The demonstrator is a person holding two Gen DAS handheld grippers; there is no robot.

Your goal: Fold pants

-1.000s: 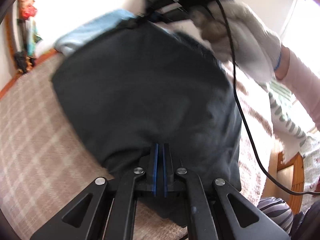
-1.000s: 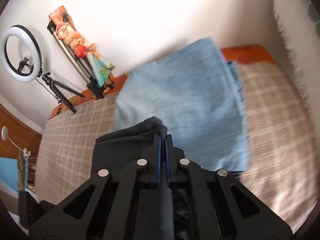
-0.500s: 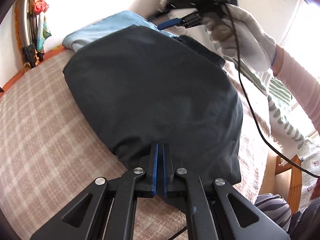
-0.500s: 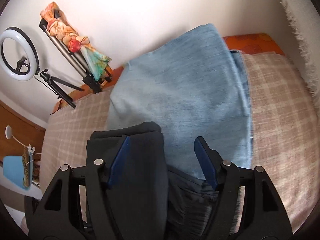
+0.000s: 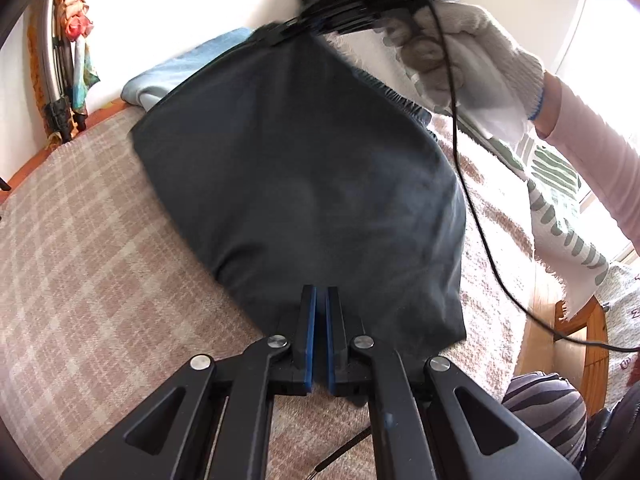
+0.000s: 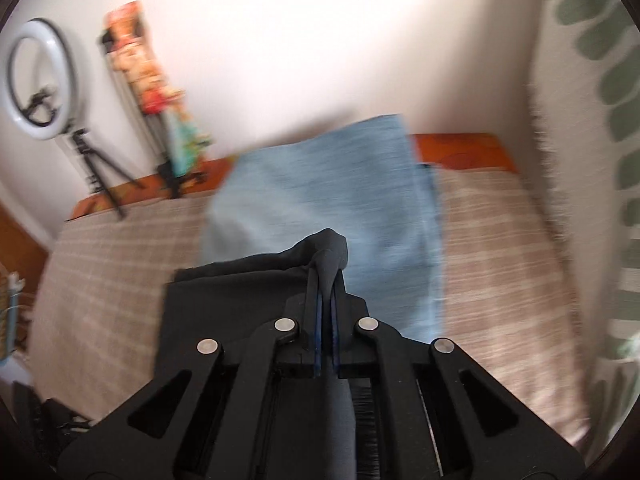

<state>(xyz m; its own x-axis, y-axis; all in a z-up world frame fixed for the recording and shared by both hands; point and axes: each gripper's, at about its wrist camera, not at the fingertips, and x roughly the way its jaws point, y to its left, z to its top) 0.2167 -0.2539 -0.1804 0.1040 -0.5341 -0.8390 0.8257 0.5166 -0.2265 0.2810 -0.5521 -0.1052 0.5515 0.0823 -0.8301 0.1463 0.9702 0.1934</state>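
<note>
Dark grey soft fabric pants stretch ahead of the left gripper, which is clamped on their near edge. The right gripper is pinched closed on their far corner.

The left wrist camera sits low and close behind the left gripper, looking forward along its fingers across the dark pants on a plaid-covered bed, toward the gloved right hand and right gripper at the far edge. The right wrist camera looks along the right gripper from higher up, facing a white wall and ring light. Both views share the pants, the bed and the folded blue jeans.
</note>
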